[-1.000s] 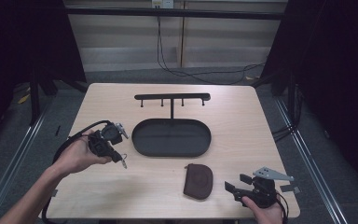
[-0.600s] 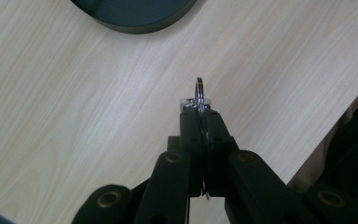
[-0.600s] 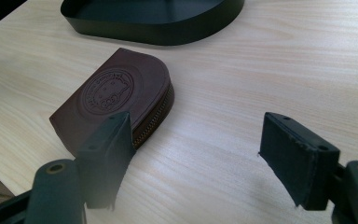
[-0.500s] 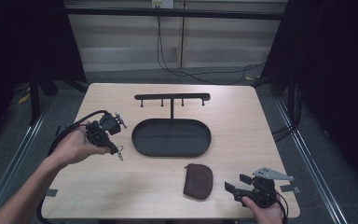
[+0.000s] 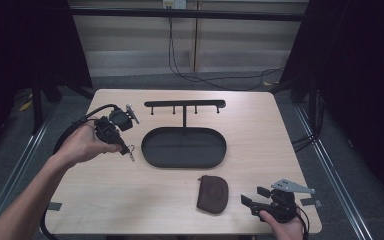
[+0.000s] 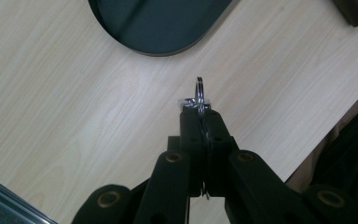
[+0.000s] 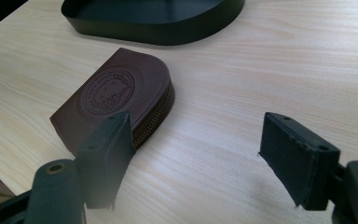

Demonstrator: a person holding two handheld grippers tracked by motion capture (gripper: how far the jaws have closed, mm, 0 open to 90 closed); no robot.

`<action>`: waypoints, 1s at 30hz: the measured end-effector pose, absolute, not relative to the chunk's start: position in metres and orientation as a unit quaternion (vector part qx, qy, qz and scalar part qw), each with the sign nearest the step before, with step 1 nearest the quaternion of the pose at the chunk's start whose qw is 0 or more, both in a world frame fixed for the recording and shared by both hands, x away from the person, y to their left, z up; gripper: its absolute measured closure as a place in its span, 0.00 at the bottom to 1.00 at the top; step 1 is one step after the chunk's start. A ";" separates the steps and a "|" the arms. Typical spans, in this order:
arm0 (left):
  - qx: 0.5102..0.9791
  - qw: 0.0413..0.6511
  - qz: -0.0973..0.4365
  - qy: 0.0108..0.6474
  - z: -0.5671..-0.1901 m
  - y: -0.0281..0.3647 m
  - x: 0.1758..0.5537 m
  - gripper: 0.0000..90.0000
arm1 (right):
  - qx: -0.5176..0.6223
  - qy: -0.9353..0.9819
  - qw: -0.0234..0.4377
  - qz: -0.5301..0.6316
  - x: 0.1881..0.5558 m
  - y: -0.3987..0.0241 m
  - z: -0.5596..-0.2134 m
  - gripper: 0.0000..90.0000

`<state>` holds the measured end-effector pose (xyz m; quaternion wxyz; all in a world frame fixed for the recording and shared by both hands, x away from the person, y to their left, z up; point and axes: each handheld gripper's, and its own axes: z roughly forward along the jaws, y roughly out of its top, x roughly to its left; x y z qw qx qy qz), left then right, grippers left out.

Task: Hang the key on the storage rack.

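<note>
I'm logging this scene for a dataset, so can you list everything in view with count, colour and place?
table: one, light wood, fills the middle of the high view.
tray: one, black, oval, centre of the table.
hook rack: one, black, upright just behind the tray.
pouch: one, brown, zipped, embossed, in front of the tray.
key ring: one, silver, pinched in the left gripper.
tape marks: two, dark, near the table's front corners.
left gripper: black, shut on the key ring, left of the tray.
right gripper: black, open, low at the front right, beside the pouch.
</note>
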<state>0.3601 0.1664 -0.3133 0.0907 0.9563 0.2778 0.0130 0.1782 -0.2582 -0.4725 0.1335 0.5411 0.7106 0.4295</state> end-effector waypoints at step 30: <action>0.950 0.089 0.018 0.299 -0.266 0.153 0.397 0.99 | 0.540 0.710 0.135 0.431 0.177 -0.259 -0.472 0.28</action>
